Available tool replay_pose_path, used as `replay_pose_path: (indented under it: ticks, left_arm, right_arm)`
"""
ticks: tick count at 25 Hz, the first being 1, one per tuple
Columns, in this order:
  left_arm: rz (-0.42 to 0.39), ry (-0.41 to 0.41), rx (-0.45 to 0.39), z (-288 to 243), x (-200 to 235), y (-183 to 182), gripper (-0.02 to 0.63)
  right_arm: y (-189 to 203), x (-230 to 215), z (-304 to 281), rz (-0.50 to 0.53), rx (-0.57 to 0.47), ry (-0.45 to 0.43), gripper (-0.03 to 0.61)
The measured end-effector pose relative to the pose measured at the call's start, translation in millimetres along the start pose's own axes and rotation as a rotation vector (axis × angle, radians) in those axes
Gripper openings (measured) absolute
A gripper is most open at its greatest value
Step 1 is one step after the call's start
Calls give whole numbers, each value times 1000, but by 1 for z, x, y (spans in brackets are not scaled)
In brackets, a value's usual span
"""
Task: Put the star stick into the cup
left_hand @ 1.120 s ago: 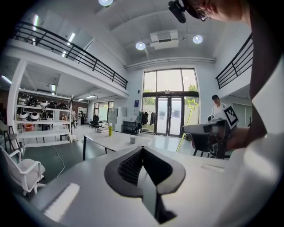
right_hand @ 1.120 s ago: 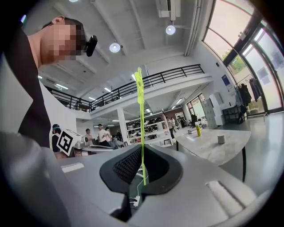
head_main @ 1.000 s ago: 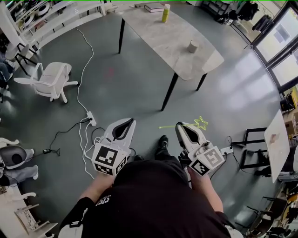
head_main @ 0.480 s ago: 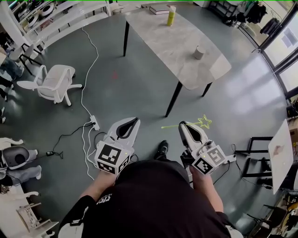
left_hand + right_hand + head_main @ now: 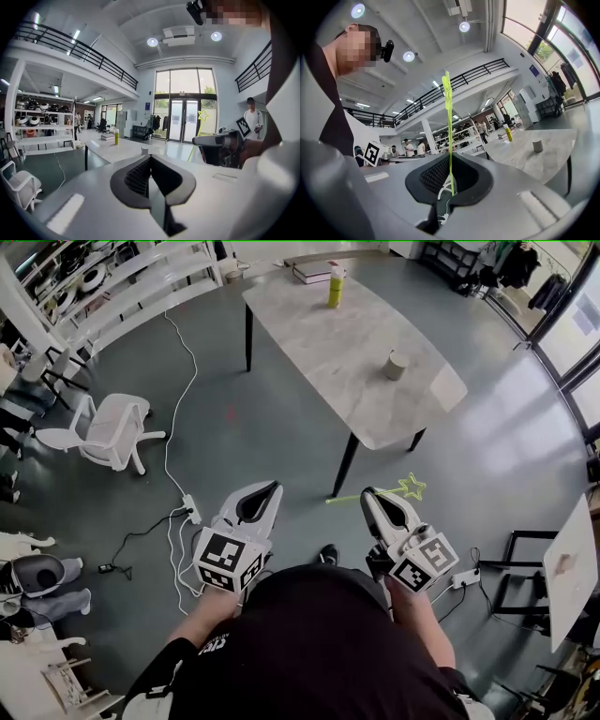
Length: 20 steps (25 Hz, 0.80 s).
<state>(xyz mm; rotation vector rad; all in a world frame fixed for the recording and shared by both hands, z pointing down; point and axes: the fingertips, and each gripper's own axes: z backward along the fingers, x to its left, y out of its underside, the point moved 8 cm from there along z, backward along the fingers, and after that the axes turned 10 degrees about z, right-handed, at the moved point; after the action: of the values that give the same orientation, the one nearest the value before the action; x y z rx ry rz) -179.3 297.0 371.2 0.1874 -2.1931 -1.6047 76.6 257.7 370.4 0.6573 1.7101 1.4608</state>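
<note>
A thin yellow-green star stick (image 5: 398,490) is clamped in my right gripper (image 5: 368,494), which is shut on its shaft. It lies crosswise in the head view, star to the right. In the right gripper view the star stick (image 5: 449,122) rises straight up from the jaws. The small grey cup (image 5: 397,364) stands upright on the marble table (image 5: 328,343), far ahead of both grippers; the cup (image 5: 537,145) shows at the right of the right gripper view. My left gripper (image 5: 271,487) is shut with nothing in it, held level beside the right one over the floor.
A yellow bottle (image 5: 335,284) and a book (image 5: 312,273) sit at the table's far end. A white chair (image 5: 111,430) stands to the left, and a power strip with cables (image 5: 190,512) lies on the floor near the left gripper. Shelves (image 5: 112,287) line the far left.
The table and cup have slid lower and nearer in the head view. Both grippers keep their pose, and the stick stays in the right one.
</note>
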Motion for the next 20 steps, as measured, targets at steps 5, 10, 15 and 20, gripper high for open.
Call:
replay_pose_path:
  ticks: [5, 10, 15, 20]
  left_arm:
    - [53, -3, 1, -44, -9, -8, 3]
    - [51, -31, -4, -76, -14, -14, 3]
    - [59, -23, 35, -111, -4, -13, 3]
    - [64, 12, 33, -164, 16, -26, 3]
  right_arm:
    - [-3, -45, 5, -22, 7, -11, 26]
    - [-3, -82, 13, -39, 25, -10, 26]
    - [5, -113, 10, -81, 37, 35, 26]
    - [3, -150, -12, -94, 40, 78, 26]
